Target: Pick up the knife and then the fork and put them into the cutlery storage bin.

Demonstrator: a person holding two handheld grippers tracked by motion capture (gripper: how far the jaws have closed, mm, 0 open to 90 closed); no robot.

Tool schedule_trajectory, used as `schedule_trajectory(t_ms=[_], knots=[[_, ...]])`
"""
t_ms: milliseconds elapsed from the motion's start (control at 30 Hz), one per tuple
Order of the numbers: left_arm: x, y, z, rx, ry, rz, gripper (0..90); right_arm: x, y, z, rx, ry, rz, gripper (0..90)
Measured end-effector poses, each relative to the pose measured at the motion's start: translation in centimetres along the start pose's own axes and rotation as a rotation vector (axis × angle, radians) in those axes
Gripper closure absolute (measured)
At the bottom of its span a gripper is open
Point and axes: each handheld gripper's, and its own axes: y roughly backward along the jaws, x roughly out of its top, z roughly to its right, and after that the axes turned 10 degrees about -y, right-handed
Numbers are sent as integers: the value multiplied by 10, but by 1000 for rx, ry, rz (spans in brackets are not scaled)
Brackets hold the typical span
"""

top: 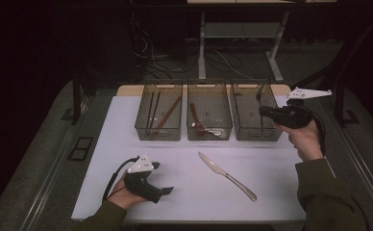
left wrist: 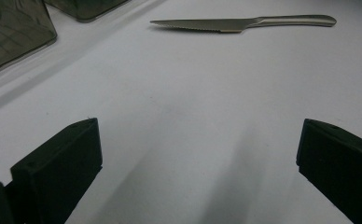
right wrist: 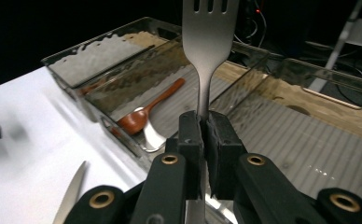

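Sorting cutlery, it seems. Right gripper clamped on fork, held over right bin; next, lower and release. Left gripper jaws apart, near knife on table.

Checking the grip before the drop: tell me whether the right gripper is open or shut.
Shut. The right gripper has its jaws pressed against the fork handle, tines up.

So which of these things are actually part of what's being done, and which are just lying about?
In use, as it seems:
right gripper, shut on a fork
three clear bins holding sorted cutlery
knife on the table
left gripper, open

Just lying about:
cables on the floor
desk legs behind
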Motion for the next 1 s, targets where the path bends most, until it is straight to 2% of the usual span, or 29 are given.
schedule_trajectory(t_ms=[600,1000], knots=[[0,-1,-1,-3,0,-3,0,24,-1,30,-92,-29,-33,842],[0,-1,-1,-3,3,-1,0,34,-14,48,-165,-38,-72,842]])
